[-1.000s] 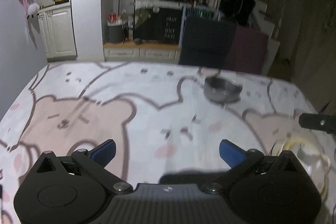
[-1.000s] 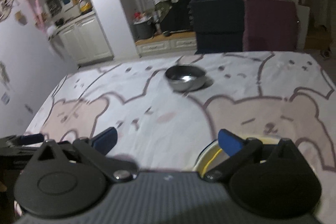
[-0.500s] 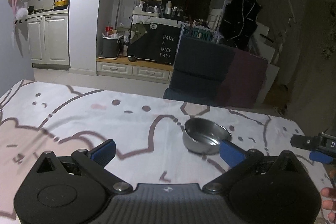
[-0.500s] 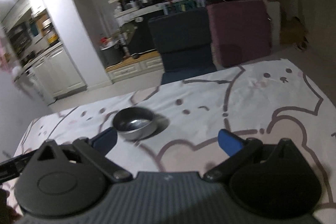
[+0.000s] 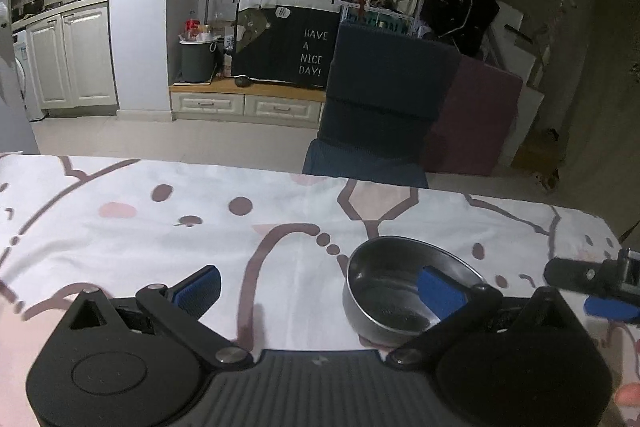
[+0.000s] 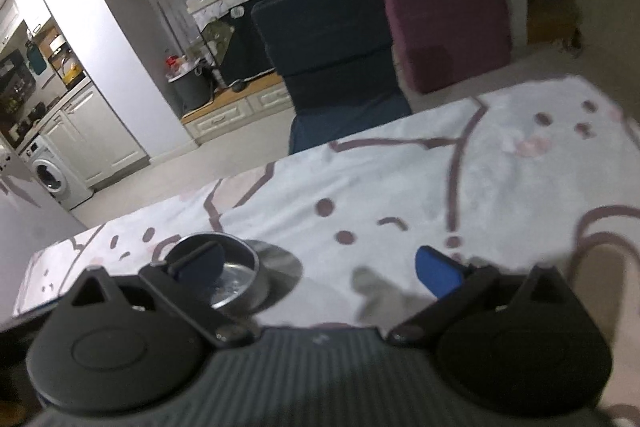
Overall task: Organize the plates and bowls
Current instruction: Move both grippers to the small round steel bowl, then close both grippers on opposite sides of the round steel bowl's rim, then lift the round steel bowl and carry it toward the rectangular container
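- Change, left wrist view: the steel bowl (image 5: 400, 291) now sits low and close, directly ahead of the left hand-held gripper (image 5: 320, 291); a second ago it lay farther off, toward the far edge of the tabletop (image 5: 120, 227).
- Change, left wrist view: the clear glass dish seen at lower right a second ago is out of frame.
- Change, right wrist view: the bowl (image 6: 236, 283) has shifted from centre-frame to the lower left, and the yellow-rimmed dish under the right finger a second ago no longer shows.
- Left hand-held gripper: jaws spread wide, holding nothing. The right blue pad (image 5: 440, 291) overlaps the bowl's opening in the picture; whether it touches the rim cannot be told. The left pad (image 5: 200, 287) stands well apart from the bowl, over bare cloth.
- Right hand-held gripper (image 6: 320, 267): jaws spread wide, holding nothing. Its left pad (image 6: 200, 261) overlaps the bowl's opening; contact cannot be told. Its right pad (image 6: 438, 273) is over bare cloth, well apart from the bowl.
- Bowl: upright on the bear-print cloth, empty, between the two grippers, to the right of the left one and to the left of the right one.
- Right gripper's tip (image 5: 592, 279) shows at the right edge of the left wrist view, just beside the bowl.
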Demonstrator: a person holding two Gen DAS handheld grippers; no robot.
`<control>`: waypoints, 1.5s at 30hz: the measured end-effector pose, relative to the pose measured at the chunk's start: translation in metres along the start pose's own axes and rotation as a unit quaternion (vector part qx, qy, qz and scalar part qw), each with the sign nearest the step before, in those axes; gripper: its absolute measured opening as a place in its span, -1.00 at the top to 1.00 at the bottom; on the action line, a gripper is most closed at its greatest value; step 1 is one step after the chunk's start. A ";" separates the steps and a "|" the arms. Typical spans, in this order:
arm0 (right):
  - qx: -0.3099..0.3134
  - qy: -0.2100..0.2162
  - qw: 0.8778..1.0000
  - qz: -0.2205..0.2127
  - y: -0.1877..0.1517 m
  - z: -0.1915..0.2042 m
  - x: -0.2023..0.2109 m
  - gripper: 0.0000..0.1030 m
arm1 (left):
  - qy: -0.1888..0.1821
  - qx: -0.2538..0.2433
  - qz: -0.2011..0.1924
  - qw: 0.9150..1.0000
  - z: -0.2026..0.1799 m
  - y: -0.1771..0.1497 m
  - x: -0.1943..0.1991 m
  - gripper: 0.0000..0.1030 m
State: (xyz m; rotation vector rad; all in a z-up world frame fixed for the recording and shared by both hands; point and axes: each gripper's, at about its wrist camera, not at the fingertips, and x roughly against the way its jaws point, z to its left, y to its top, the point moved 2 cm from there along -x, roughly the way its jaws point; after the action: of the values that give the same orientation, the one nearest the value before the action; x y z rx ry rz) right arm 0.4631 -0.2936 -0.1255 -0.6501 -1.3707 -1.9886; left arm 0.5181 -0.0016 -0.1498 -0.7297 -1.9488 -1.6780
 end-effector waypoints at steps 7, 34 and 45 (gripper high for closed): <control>0.000 0.008 0.999 0.038 -0.009 0.016 -0.043 -1.00 | 0.027 -0.009 0.042 0.999 0.005 -0.004 -0.035 -1.00; 0.061 0.031 0.996 0.057 -0.033 0.049 -0.054 0.74 | -0.111 0.062 0.063 0.990 0.015 -0.012 -0.034 0.79; 0.099 0.020 0.993 0.053 -0.035 0.061 -0.036 0.86 | -0.107 0.052 0.050 0.992 0.011 -0.001 -0.003 0.84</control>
State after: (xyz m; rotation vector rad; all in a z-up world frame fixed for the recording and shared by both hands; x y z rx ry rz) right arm 0.4645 -0.2196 -0.1518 -0.5766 -1.4548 -1.7470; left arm 0.5198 0.0085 -0.1541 -0.9837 -2.0887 -1.4781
